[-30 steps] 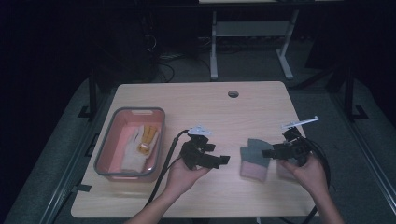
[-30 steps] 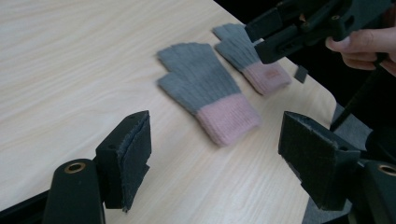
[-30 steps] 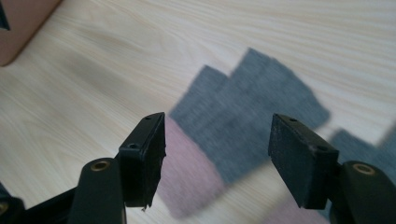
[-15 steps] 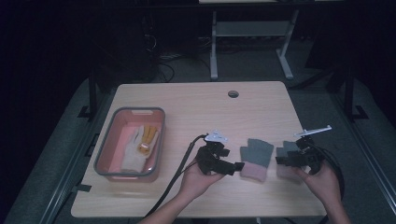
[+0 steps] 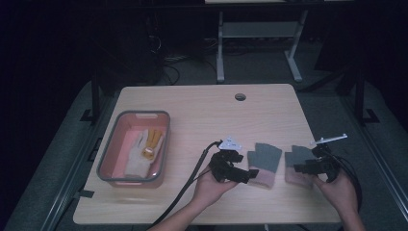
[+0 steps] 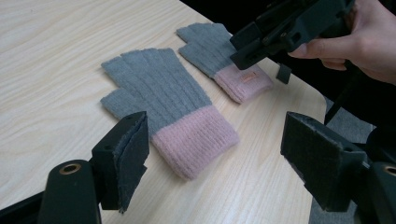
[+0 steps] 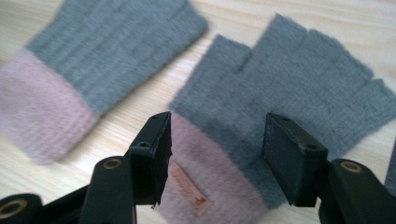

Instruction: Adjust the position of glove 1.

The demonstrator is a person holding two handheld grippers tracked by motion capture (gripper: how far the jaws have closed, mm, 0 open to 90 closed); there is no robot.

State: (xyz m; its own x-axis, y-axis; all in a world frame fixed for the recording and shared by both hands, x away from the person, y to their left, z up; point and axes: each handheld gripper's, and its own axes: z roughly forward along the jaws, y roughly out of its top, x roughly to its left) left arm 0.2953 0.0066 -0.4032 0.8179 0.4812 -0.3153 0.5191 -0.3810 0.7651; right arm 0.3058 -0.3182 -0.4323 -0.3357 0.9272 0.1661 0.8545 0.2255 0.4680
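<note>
Two grey-and-pink gloves lay flat, side by side, near the bench's (image 5: 202, 103) right edge. The left gripper (image 6: 215, 154) stood released at the left glove's (image 6: 163, 100) cuff; the right gripper (image 7: 215, 154), also released, hovered over the right glove (image 7: 280, 98), apparently to pinch each.

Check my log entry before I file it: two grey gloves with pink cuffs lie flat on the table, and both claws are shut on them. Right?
Not quite. The two gloves do lie flat, but neither is gripped: the left claw and the right claw are both open, jaws spread apart. The two gripper views show it.
</note>
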